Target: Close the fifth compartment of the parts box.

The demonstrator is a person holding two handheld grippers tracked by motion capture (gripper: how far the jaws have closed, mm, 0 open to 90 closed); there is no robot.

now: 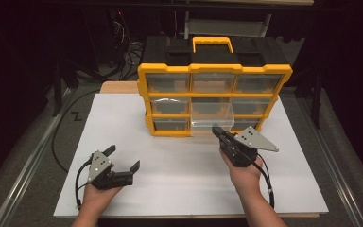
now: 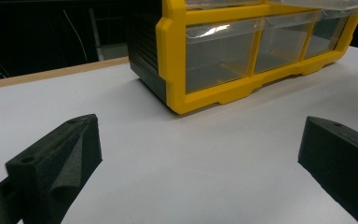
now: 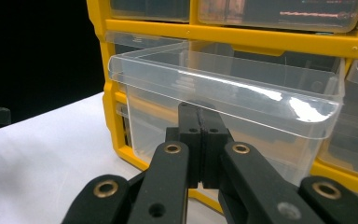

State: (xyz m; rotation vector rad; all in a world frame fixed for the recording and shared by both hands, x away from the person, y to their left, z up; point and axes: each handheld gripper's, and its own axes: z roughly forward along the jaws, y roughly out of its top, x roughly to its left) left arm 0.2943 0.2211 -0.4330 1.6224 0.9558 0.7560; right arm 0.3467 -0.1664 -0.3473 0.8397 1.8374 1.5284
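- Right tongs [image 3: 200,140] are clenched at the front wall of the clear drawer [image 3: 223,93], just under its lip; whether a tab is pinched between the pads can't be told, since the contact is hidden.
- The drawer is pulled partway out of the middle column of the yellow organizer [image 1: 215,97], at the far centre of the bench [image 1: 170,184].
- Left tongs [image 1: 121,161] are released and held near-left, well apart from the organizer.
- Risk: the organizer is not braced, so it could be dragged or tipped by a pull.
- Risk: the thin lip could be slipped off if the grip is shallow.
- Risk: the drawer could be jammed by an off-axis pull, or dropped if pulled fully out.
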